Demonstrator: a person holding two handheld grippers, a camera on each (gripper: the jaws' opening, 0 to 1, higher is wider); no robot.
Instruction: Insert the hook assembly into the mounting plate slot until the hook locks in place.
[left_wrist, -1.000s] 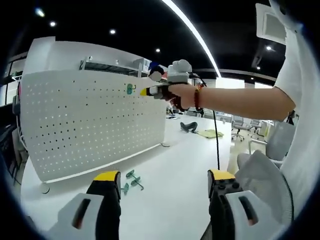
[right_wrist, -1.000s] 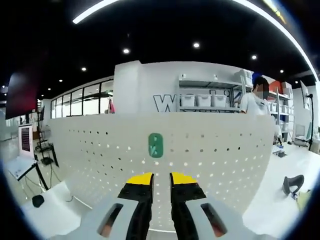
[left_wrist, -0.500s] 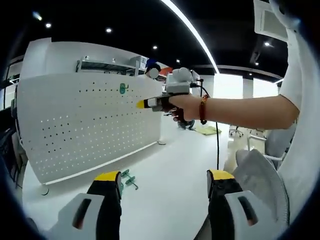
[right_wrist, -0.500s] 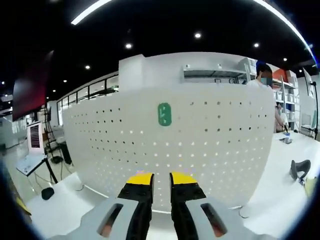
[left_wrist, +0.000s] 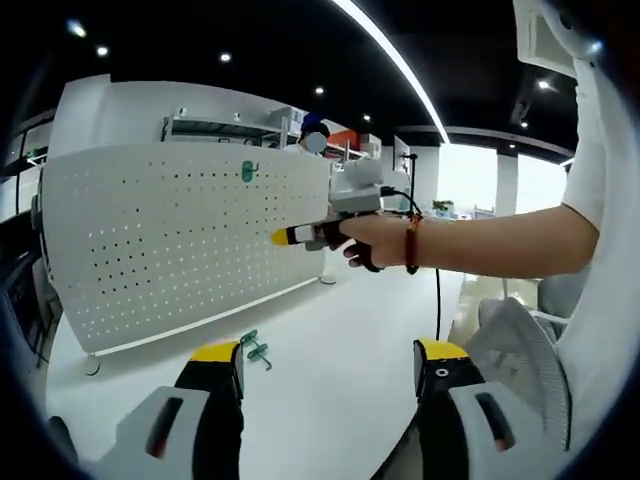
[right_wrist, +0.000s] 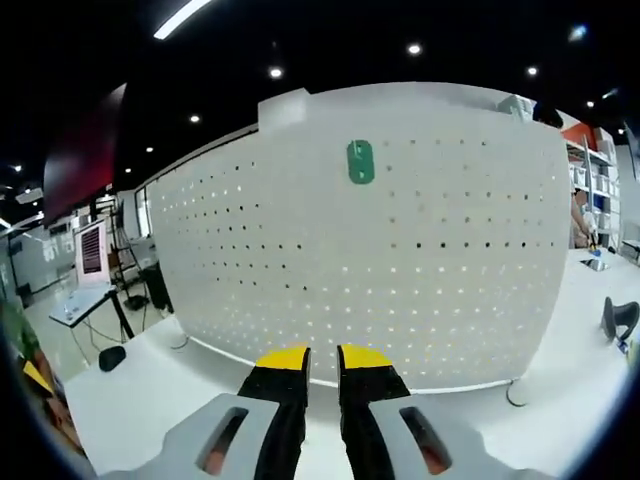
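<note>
A white pegboard (left_wrist: 180, 240) stands upright on the white table (left_wrist: 330, 330). A green hook (left_wrist: 247, 171) hangs near its top edge, and it appears again as the green hook (right_wrist: 360, 161) high on the pegboard (right_wrist: 400, 270). Loose green hooks (left_wrist: 255, 347) lie on the table below the board. My left gripper (left_wrist: 328, 352) is wide open and holds nothing. A hand holds my right gripper (left_wrist: 280, 237) in the air, a short way from the board. My right gripper (right_wrist: 322, 358) has its yellow jaws shut with nothing between them.
The person's arm (left_wrist: 490, 225) crosses from the right, with a grey chair (left_wrist: 520, 340) below it. A black object (right_wrist: 620, 318) lies on the table at the far right. A screen on a stand (right_wrist: 92, 270) stands off the table to the left.
My right gripper has backed away from the pegboard and dropped lower, shut and holding nothing. The green hook stays on the board. My left gripper remains open.
</note>
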